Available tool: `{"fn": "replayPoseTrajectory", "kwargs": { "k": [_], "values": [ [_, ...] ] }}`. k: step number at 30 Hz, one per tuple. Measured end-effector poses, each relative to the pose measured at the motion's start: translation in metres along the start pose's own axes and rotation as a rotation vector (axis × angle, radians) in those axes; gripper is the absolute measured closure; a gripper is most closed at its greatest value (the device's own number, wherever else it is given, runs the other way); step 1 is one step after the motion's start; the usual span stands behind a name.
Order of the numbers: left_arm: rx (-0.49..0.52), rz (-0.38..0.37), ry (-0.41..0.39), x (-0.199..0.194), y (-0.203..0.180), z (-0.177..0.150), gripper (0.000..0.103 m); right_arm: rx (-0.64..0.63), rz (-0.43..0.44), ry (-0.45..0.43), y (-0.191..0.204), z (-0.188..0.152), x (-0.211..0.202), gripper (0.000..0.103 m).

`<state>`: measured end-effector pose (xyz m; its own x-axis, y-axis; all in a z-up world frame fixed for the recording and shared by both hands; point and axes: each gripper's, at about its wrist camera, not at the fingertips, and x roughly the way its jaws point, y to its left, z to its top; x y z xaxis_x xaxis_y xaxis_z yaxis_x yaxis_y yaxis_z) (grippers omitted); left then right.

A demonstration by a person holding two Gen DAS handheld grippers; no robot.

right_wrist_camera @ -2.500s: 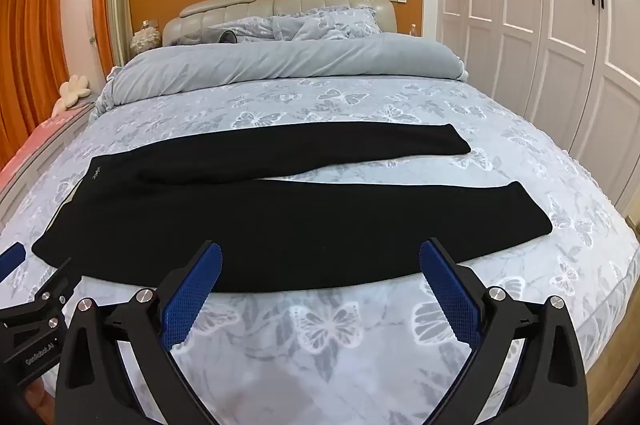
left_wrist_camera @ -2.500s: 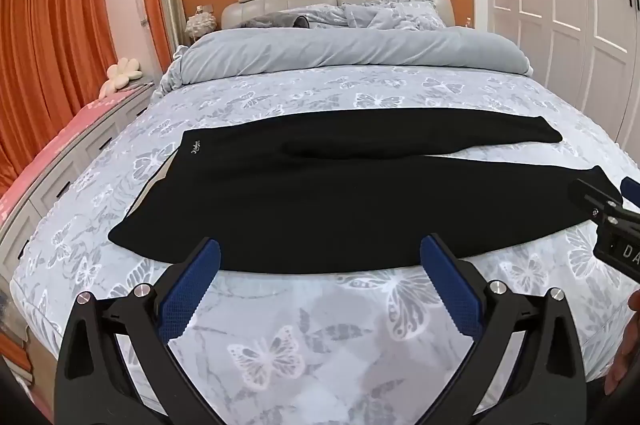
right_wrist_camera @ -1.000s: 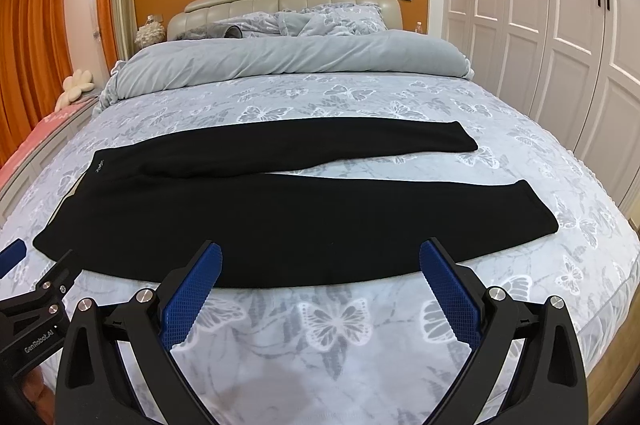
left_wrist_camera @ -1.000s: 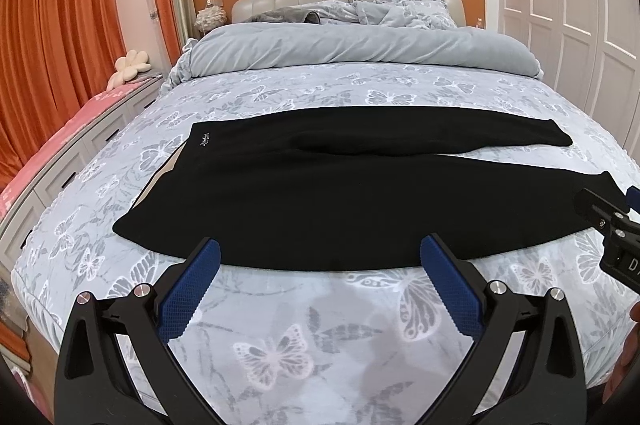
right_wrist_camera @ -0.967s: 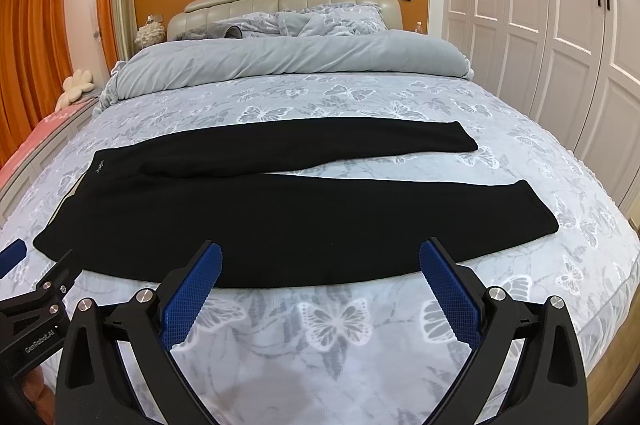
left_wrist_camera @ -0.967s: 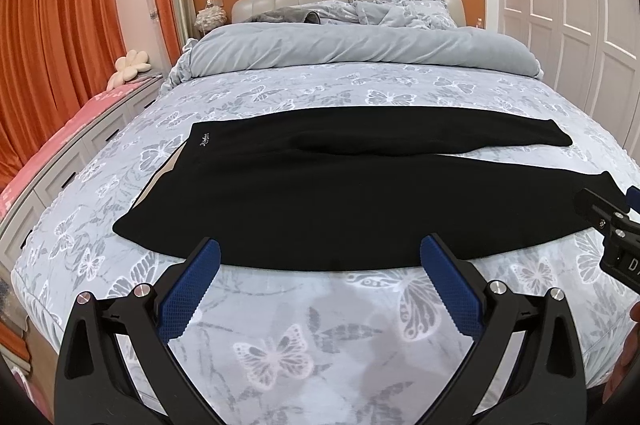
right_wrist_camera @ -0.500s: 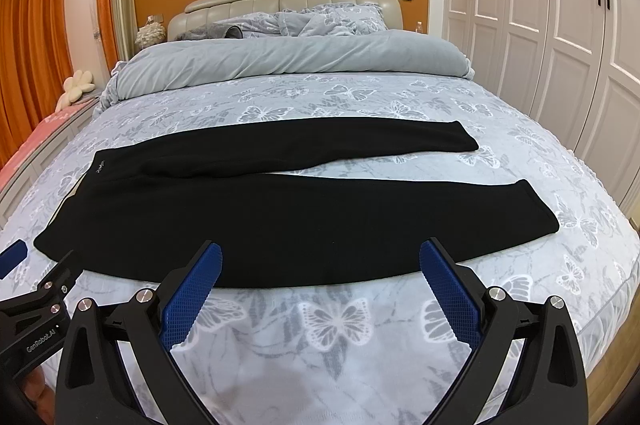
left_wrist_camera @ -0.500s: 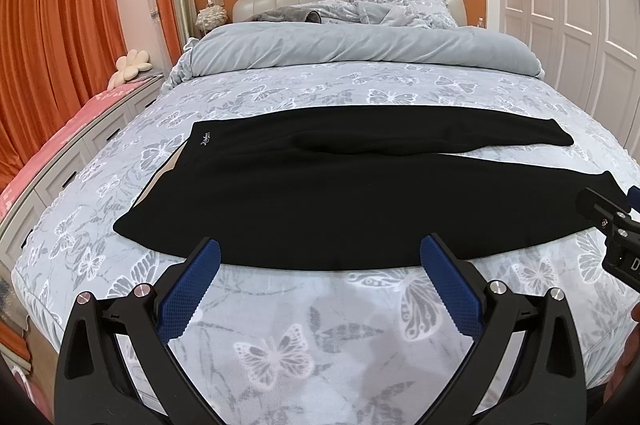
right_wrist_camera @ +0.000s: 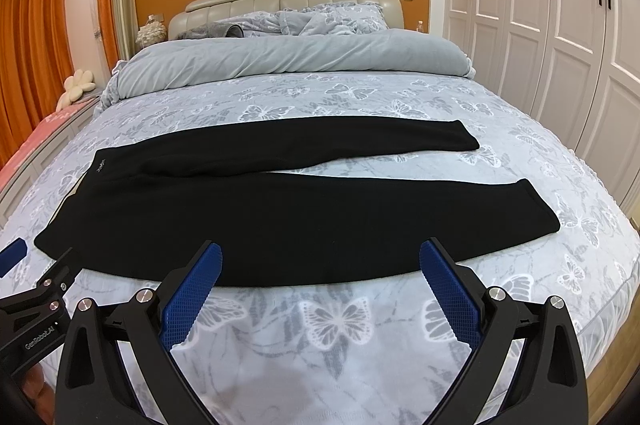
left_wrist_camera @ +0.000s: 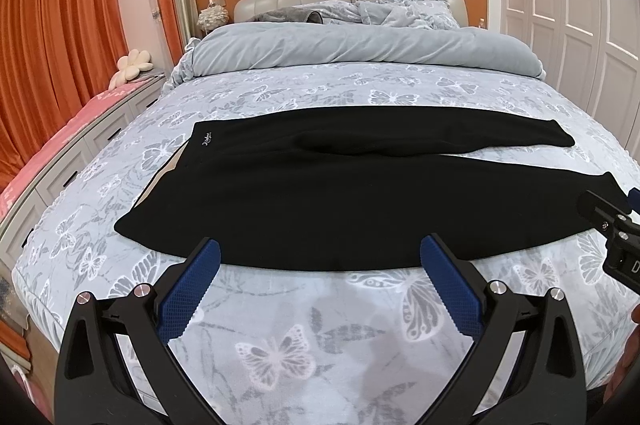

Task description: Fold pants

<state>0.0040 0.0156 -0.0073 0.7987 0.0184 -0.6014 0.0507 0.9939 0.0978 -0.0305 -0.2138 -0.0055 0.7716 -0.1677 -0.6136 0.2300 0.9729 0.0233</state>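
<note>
Black pants (left_wrist_camera: pixel 320 201) lie flat across the bed (left_wrist_camera: pixel 320 329), waistband at the left, both legs stretched to the right, the far leg angled away from the near one. They also show in the right wrist view (right_wrist_camera: pixel 304 221). My left gripper (left_wrist_camera: pixel 320 257) is open and empty, just above the near hem edge of the pants. My right gripper (right_wrist_camera: pixel 320 259) is open and empty, at the near edge of the near leg. Each gripper shows in the other's view, the right one (left_wrist_camera: pixel 612 229) and the left one (right_wrist_camera: pixel 36 285).
A rolled grey duvet (left_wrist_camera: pixel 360 45) and pillows (left_wrist_camera: pixel 400 13) lie at the head of the bed. A pink-topped drawer bench (left_wrist_camera: pixel 60 149) runs along the left side with orange curtains behind. White wardrobe doors (right_wrist_camera: pixel 560 5) stand at the right.
Both grippers have risen and shifted slightly since 2.5 s ago; since then the views hardly differ. The pants have not moved.
</note>
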Motion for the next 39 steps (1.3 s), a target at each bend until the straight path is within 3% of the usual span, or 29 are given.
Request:
{"fn": "replayPoseTrajectory", "kwargs": {
  "k": [33,39],
  "values": [
    [0.002,0.003,0.01,0.004,0.003,0.0,0.005,0.004,0.017,0.037,0.005,-0.005,0.007,0.005],
    [-0.048,-0.045,0.059,0.023,0.031,0.033,0.005,-0.031,0.042,0.094,-0.027,0.027,0.024,0.005]
  ]
}}
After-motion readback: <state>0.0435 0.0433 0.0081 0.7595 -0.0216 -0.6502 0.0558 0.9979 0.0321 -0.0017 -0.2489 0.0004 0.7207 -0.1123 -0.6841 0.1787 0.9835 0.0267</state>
